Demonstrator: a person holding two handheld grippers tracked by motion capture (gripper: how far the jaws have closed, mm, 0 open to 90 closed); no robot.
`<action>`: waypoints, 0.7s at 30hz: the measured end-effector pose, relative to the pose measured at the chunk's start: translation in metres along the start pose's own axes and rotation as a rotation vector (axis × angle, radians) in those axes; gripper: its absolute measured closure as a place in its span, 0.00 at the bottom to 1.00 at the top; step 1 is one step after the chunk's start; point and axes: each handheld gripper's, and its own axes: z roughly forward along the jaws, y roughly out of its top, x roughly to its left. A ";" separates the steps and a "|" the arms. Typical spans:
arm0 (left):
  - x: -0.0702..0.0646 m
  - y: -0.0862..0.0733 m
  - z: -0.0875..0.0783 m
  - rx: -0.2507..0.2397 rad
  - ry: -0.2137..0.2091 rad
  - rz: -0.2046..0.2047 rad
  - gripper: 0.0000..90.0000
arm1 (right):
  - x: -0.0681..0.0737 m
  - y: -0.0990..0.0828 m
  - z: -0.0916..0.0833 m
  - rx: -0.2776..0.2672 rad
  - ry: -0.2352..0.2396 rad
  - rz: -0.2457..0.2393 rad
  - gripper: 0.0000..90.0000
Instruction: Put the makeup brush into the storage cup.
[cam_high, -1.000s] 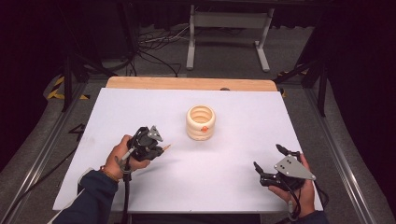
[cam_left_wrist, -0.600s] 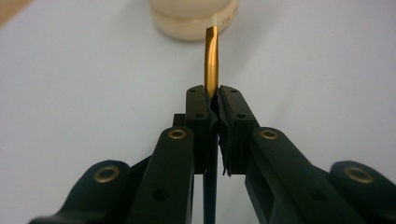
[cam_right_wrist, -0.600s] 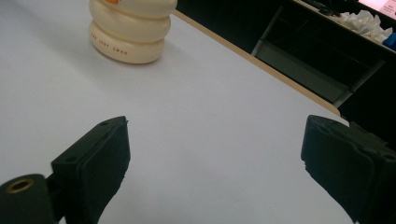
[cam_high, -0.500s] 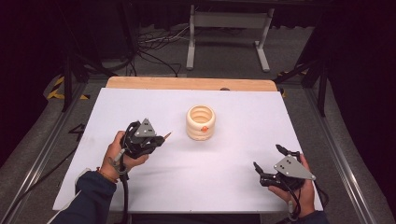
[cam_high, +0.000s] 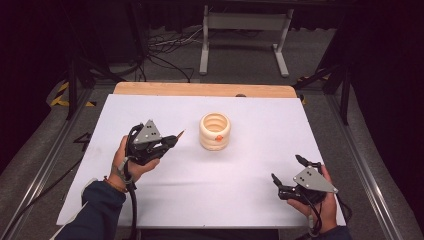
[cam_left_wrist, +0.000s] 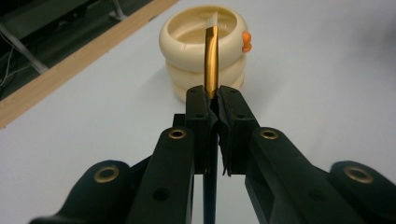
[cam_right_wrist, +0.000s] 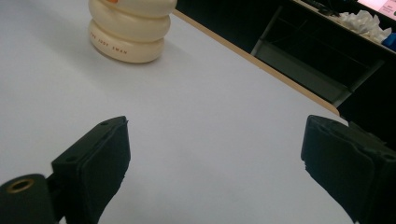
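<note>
The cream ringed holder (cam_right_wrist: 129, 29) bears small lettering near its base, reading roughly "THE JUDY SWAN".

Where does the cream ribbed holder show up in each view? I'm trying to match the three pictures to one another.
High view: the cream ribbed holder stands at the table's centre, right of the left gripper.
Left gripper view: the holder is top centre, behind the golden pencil held in the shut jaws.
Right gripper view: the holder is at the top left, cut by the edge.
Shared landmark: the table's wooden far edge.
</note>
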 end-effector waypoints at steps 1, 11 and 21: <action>0.000 0.001 -0.001 -0.022 0.002 0.002 0.92 | 0.000 0.000 0.000 -0.002 -0.003 0.003 0.10; 0.004 0.013 -0.008 -0.192 -0.040 0.001 0.92 | -0.002 0.000 -0.001 -0.009 -0.015 0.015 0.09; 0.006 0.025 -0.004 -0.331 -0.053 0.018 0.92 | -0.001 -0.001 -0.001 -0.007 -0.011 0.015 0.09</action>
